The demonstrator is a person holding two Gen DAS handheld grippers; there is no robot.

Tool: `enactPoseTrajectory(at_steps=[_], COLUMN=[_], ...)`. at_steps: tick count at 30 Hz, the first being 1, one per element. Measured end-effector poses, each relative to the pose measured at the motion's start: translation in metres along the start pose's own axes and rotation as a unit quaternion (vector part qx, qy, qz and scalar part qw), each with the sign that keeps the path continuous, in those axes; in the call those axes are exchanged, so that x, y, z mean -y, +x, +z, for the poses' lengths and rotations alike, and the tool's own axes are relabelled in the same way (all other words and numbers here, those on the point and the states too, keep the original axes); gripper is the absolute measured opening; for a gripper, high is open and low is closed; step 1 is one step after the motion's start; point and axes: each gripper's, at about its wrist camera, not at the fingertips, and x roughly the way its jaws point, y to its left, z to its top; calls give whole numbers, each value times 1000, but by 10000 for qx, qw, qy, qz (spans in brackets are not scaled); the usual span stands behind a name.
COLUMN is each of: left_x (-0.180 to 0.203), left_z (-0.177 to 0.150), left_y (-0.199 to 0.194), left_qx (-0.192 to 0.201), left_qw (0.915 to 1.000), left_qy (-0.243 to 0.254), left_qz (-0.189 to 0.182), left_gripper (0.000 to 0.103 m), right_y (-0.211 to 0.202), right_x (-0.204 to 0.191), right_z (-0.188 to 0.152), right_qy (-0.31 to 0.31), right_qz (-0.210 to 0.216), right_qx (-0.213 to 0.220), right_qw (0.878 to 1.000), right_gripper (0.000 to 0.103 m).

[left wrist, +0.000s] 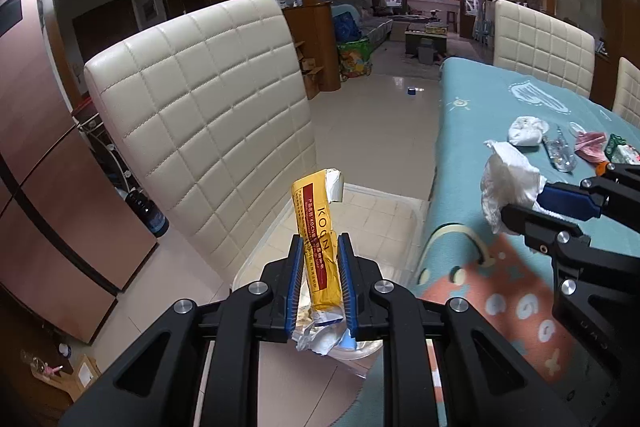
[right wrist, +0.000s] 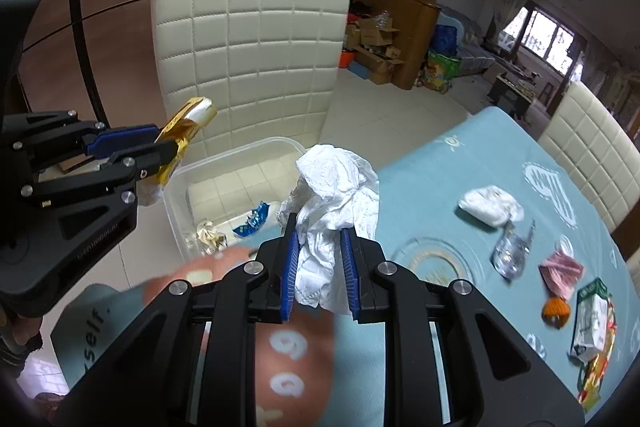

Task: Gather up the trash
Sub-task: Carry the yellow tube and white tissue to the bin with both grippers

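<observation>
Mid-task. Left hand-held gripper [left wrist: 318, 281] clamps a yellow wrapper [left wrist: 316, 223] over the bin [right wrist: 240, 163]; right hand-held gripper [right wrist: 319, 267] clamps a tissue wad [right wrist: 340, 195] beside it. Bin holds some scraps [right wrist: 232, 227]. Left on the table [right wrist: 440, 167]: tissue [right wrist: 490, 205], plastic [right wrist: 512, 247], wrappers [right wrist: 592, 323].

Between your left fingers sits a glossy yellow foil wrapper [left wrist: 316, 247]; between your right, crumpled matt white tissue paper [right wrist: 336, 211]. Ahead, a clear smooth plastic bin [right wrist: 240, 163]; beneath, soft cloth table cover [right wrist: 440, 187].

Cream quilted chair [left wrist: 208, 123] beside blue-clothed table [left wrist: 480, 131], perhaps a fridge [left wrist: 48, 187] left.
</observation>
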Motion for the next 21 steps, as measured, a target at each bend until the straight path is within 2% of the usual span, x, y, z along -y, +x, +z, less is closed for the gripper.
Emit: enactPoseTrajectory(at_steps=[10, 21], left_x=[-9, -9], left_z=[-2, 7], left_y=[26, 40], left_qx=[-205, -170], left_qw=[9998, 9998], left_qy=[-60, 45], left_qz=[16, 65], left_gripper=[19, 19], right_y=[25, 43], right_x=[-7, 1], right_z=[20, 33], right_qy=[-50, 55], right_qz=[113, 148], right_qx=[-15, -5], right_qw=[9999, 9999], right_gripper=[25, 25])
